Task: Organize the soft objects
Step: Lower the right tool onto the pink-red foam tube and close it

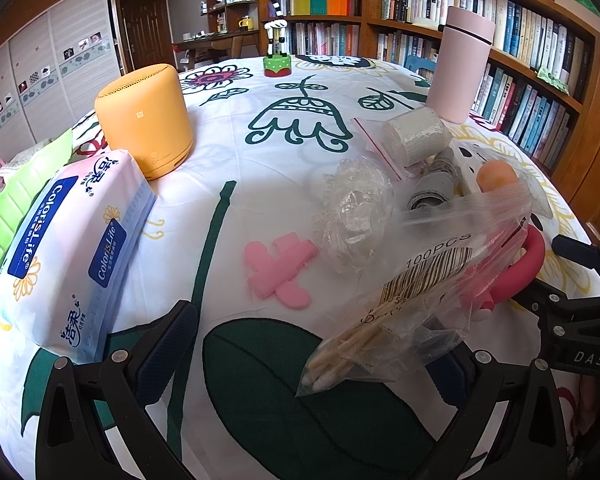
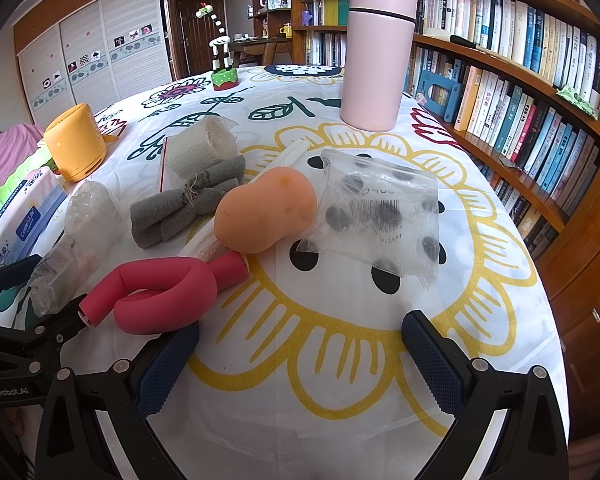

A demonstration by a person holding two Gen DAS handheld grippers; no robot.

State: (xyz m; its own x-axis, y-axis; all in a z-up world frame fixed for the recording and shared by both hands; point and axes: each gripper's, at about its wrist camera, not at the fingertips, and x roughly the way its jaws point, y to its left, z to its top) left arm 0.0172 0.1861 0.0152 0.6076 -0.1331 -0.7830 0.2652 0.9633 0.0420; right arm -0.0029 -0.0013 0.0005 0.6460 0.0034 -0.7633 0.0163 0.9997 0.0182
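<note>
In the left wrist view my left gripper is open, low over the flowered tablecloth. A clear bag of cotton swabs leans across its right finger, tilted and partly blurred; whether it is being gripped is unclear. Pink foam pieces and crumpled clear plastic lie just ahead. In the right wrist view my right gripper is open and holds nothing. Ahead of it are a bent pink foam tube, an orange sponge, a grey felt bundle, a white gauze roll and a zip bag of dark balls.
A tissue pack and a yellow speaker stand at the left. A tall pink flask and a striped giraffe toy stand at the back. Bookshelves run along the right, beyond the table edge.
</note>
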